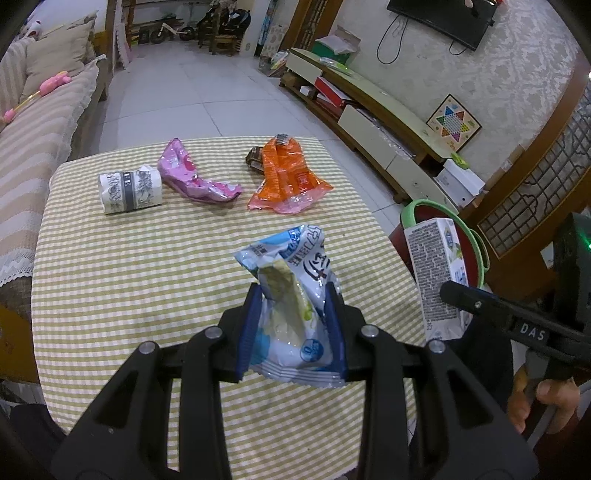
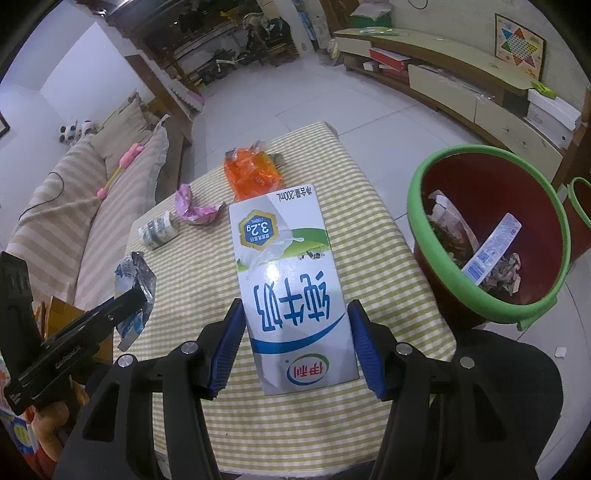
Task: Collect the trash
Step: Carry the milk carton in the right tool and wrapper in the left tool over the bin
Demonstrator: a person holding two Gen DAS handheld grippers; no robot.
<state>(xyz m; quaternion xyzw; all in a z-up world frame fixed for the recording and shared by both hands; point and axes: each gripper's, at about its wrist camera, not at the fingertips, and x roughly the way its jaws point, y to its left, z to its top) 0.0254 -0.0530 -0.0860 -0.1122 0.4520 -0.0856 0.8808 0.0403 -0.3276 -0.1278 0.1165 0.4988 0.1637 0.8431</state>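
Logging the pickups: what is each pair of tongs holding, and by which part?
The left tongs pinch the blue-white snack wrapper across its crumpled middle. The right tongs clamp the milk carton by its two sides, near one end.

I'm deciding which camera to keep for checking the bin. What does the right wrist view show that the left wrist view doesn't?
Only the right wrist view: the inside of the red bin with green rim, holding a blue-white wrapper strip and crumpled scraps.

Only the left wrist view: the wall-mounted black television.

Both: the green-checked tablecloth, the orange plastic wrapper, the pink wrapper, the white milk carton in the right hand-held gripper, and the blue-white snack bag in the left hand-held gripper.
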